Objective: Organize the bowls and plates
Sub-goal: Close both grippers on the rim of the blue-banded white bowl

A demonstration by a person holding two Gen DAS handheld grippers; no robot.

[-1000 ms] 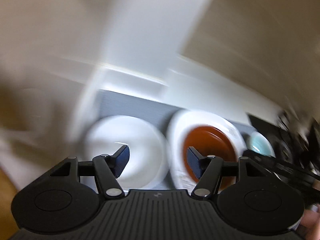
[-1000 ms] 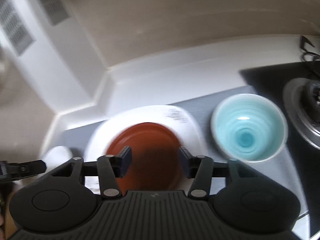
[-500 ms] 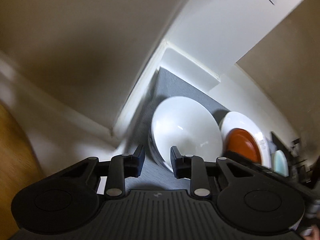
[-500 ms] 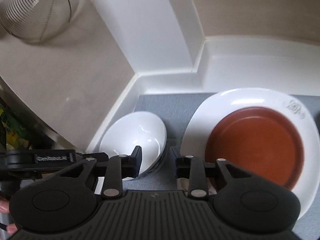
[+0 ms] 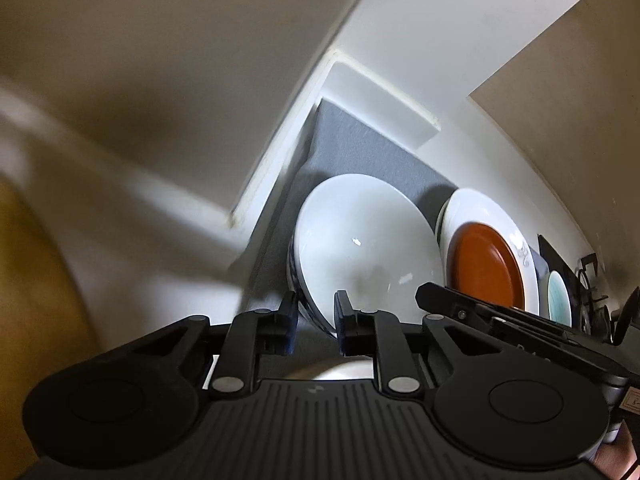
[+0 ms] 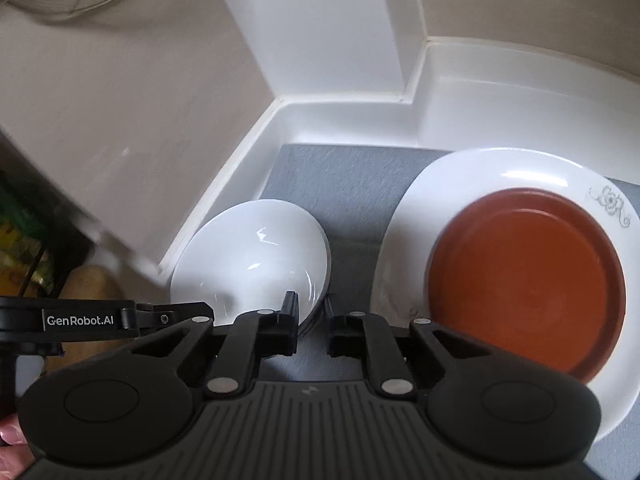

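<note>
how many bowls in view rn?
2 clearly: white bowl at the mat's left end, teal bowl beyond the white plate. Another may be nested under the white one.

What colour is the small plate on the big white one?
Reddish-brown small plate, clearest in the right wrist view.

"GenRobot.AI" in white letters on the black left gripper (image 6: 86,321), at the near left of the right wrist view. Small pale logo mark, no letters, on the ribbed black body of the right gripper (image 6: 311,326) and likewise on the left gripper's body in the left wrist view. Grey flower drawing, no words, on the far right rim of the white plate (image 6: 520,172); faint marks on the right gripper's side in the left wrist view, too small to read.
</note>
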